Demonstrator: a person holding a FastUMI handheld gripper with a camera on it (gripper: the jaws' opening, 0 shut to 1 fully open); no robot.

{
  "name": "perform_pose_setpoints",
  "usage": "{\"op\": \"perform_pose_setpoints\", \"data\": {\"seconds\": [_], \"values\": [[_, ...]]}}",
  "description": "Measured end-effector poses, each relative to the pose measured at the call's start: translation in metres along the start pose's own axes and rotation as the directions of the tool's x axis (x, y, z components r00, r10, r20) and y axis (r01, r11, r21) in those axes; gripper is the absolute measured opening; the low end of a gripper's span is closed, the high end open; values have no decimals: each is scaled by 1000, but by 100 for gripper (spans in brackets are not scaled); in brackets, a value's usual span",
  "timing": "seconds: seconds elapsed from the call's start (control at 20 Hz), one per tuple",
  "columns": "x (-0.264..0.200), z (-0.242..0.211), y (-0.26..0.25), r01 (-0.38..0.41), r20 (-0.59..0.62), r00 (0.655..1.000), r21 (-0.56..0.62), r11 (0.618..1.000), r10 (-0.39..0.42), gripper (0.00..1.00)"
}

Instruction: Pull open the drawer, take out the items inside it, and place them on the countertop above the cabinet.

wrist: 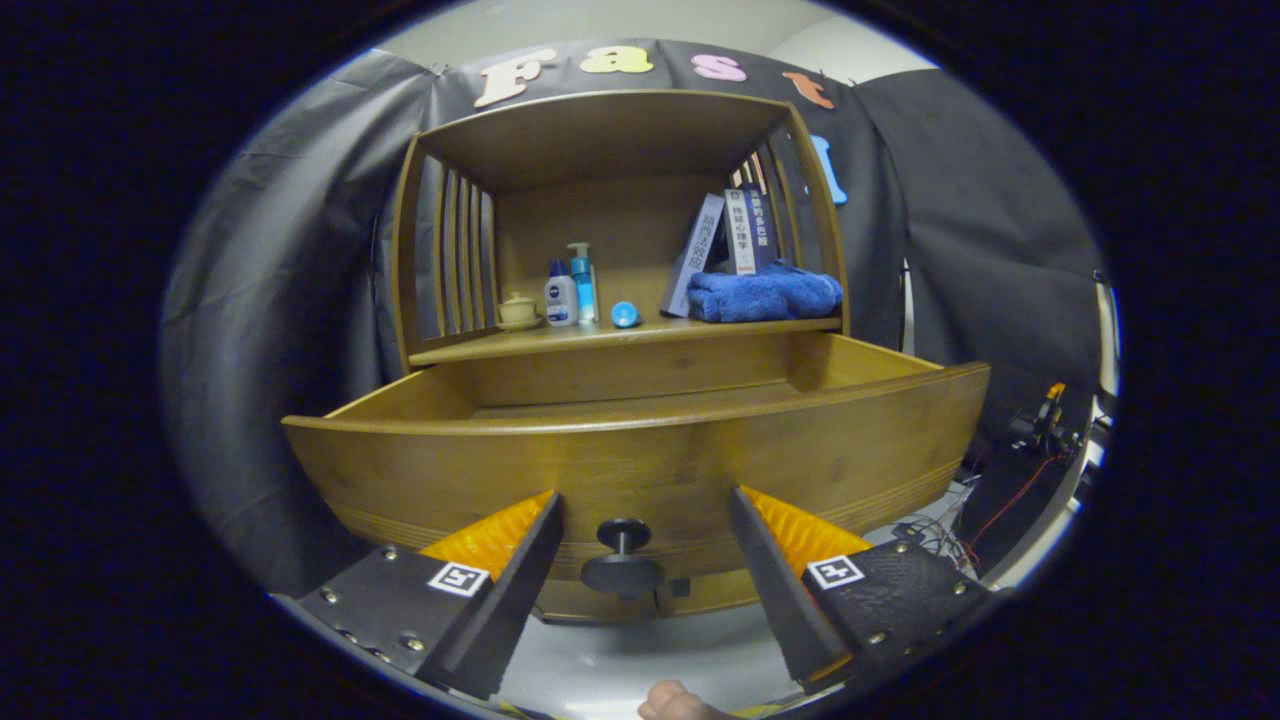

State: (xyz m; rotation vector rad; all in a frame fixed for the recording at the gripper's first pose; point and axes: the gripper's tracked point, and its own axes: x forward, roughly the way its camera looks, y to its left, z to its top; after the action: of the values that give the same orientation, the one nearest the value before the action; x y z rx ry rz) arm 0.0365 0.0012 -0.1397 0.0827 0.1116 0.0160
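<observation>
Gripper view: gripper point(645, 545) fingers spread apart, flanking the drawer knob point(622, 562) at 6 o'clock without touching. Wooden drawer point(640, 455) looks stiff, heavy; the knob seems the only handhold.

Wooden drawer point(640, 450) pulled open; dark knob point(622, 560) on front.

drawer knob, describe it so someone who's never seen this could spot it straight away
Start at the wooden cabinet and go down to its pulled-out drawer. The knob sits low on the drawer front, between the open hand-held gripper's fingers, untouched. It alone is dark and round.
</observation>
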Motion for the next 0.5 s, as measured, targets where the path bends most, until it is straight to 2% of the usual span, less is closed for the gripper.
{"op": "perform_pose_setpoints", "data": {"seconds": [0.15, 0.35, 0.5], "values": [[0, 5, -1, -2, 43, 999, -4, 1000, 2, 99], [6, 5, -3, -5, 32, 999, 50, 999, 4, 98], [21, 7, 1, -40, 12, 999, 89, 995, 39, 98]]}}
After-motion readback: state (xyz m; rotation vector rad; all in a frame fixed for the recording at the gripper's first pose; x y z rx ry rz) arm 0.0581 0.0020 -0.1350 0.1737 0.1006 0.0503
